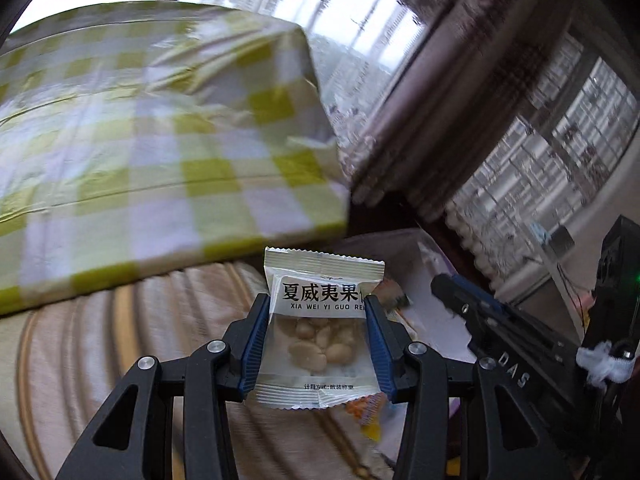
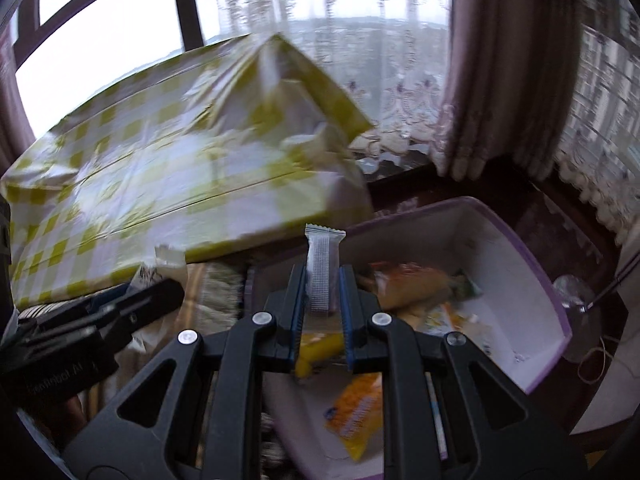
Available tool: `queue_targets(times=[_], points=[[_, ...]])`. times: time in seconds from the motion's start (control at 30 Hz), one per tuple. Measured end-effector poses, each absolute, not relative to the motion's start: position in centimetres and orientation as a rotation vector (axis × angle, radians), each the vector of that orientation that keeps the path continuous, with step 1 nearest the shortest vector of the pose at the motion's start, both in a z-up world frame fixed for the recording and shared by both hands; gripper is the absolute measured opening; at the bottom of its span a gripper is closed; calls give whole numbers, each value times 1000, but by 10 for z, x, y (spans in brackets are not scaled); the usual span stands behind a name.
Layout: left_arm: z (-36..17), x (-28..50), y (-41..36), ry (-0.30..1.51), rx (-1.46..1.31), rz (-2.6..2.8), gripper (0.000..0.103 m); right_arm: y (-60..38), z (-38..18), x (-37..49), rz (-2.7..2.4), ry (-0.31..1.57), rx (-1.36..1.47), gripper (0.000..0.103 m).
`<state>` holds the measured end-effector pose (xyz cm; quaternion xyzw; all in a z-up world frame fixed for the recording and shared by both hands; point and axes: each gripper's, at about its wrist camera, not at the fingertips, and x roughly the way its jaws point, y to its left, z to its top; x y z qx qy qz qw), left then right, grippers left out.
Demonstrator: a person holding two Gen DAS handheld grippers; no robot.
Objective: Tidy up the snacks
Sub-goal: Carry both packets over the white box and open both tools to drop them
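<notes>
Holding a nut packet point(image 1: 318, 326) flat, the left gripper point(image 1: 316, 344) sits left of the right gripper point(image 2: 320, 300), which pinches a slim upright bar point(image 2: 322, 276) directly over the white snack box point(image 2: 500, 248) at lower right.

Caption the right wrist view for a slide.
Right gripper holds a slim silver snack bar above the purple-rimmed bin of snacks.

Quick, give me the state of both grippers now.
Left gripper: closed on a nut packet.
Right gripper: closed on a thin silver snack bar.
</notes>
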<state>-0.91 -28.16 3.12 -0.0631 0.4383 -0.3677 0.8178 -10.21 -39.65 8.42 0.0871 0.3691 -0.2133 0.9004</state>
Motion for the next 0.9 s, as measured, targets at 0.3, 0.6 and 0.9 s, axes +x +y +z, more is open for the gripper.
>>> queue_targets(times=[0.3,0.6,0.9], points=[[25,-19,-311,981,-97,-825,47,-443,80,-131,-532,738,260,20],[14,-21,-306,1062,-116,-795,63,-460,81,-149,-583,721,302,52],[14,-41,-295,1067,-93,-833,74,-460,87,-174,-610,721,306,77]])
